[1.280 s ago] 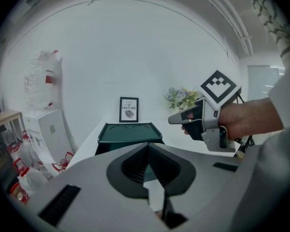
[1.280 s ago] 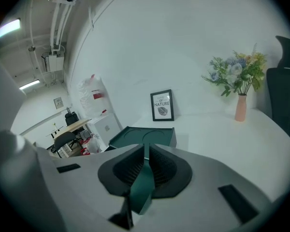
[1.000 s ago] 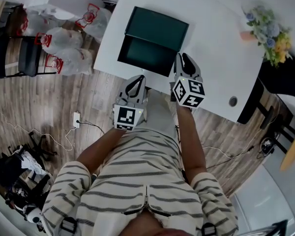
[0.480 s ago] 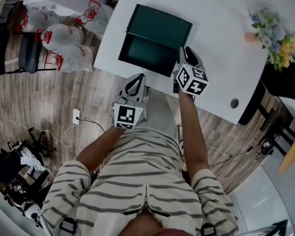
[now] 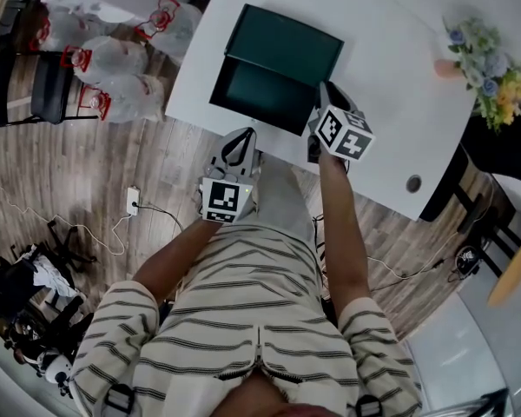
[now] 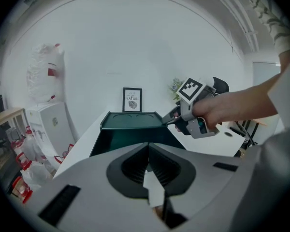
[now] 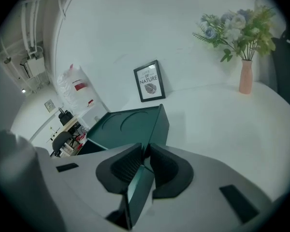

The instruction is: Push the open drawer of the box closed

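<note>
Here, nearest the person's striped shirt (image 5: 260,320), the left gripper (image 5: 241,137) hovers just short of the near edge of the white table (image 5: 391,85). Its jaws are pressed together with nothing between them. Straight ahead of its tips lies the open drawer (image 5: 259,94), dark green, pulled out toward the person so that its front panel sits close to the table's edge. The drawer's long side runs across the left gripper's line, while its sliding axis runs away from the person, into the box (image 5: 286,43) behind it. The push seems to turn on this: the front panel faces the left gripper squarely, near, with no contact that I can see.

A little further on, the right gripper (image 5: 326,87) is also closed and empty. It sits over the table beside the drawer's right wall, tips near the corner where drawer meets box. Its own view shows that corner just past the jaws and the drawer off to the left. So it is the nearer of the two to the box, but it stands alongside the drawer rather than before its front. By my reading the left gripper is the better placed to press the panel forward.

Beyond the box a framed picture (image 7: 150,81) stands against the wall, and a vase of flowers (image 7: 245,76) stands well off to the right.
</note>
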The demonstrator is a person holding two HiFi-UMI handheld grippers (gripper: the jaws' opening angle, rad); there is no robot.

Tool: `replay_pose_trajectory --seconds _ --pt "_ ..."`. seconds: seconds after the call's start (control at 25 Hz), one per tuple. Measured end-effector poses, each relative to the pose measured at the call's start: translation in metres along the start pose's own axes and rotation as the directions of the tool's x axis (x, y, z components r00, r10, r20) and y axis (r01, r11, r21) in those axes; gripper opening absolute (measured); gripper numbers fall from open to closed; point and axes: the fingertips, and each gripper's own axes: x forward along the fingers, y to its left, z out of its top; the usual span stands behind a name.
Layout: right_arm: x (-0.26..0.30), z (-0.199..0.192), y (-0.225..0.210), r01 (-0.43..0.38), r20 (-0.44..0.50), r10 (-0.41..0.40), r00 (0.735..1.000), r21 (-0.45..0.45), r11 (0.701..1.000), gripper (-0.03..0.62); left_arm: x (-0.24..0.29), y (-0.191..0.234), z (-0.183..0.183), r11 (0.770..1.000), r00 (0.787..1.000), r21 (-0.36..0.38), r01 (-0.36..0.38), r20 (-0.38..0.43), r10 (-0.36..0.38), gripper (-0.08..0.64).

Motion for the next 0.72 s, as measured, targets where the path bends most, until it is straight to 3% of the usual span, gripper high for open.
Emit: replay_pose_trajectory --seconds 0.2,0.28,0.72 --pt "0.000 0.001 0.000 0.000 -0.029 0.000 1.000 -0.008 1.000 0.067 0.008 0.003 -0.014 1.000 0.999 -0.020 -0.010 -0.031 0.010 0.006" --pt "0.001 0.000 0.000 -0.005 -0.029 0.005 1.000 -0.003 1.000 0.067 0.013 0.004 -0.024 1.000 0.998 -0.028 -0.013 -0.057 0.011 0.066" --pt "0.001 0.000 0.000 0.002 -0.028 -0.002 1.000 -0.020 1.000 0.069 0.035 0.014 -0.062 0.997 0.991 -0.057 -0.054 -0.124 0.047 0.109"
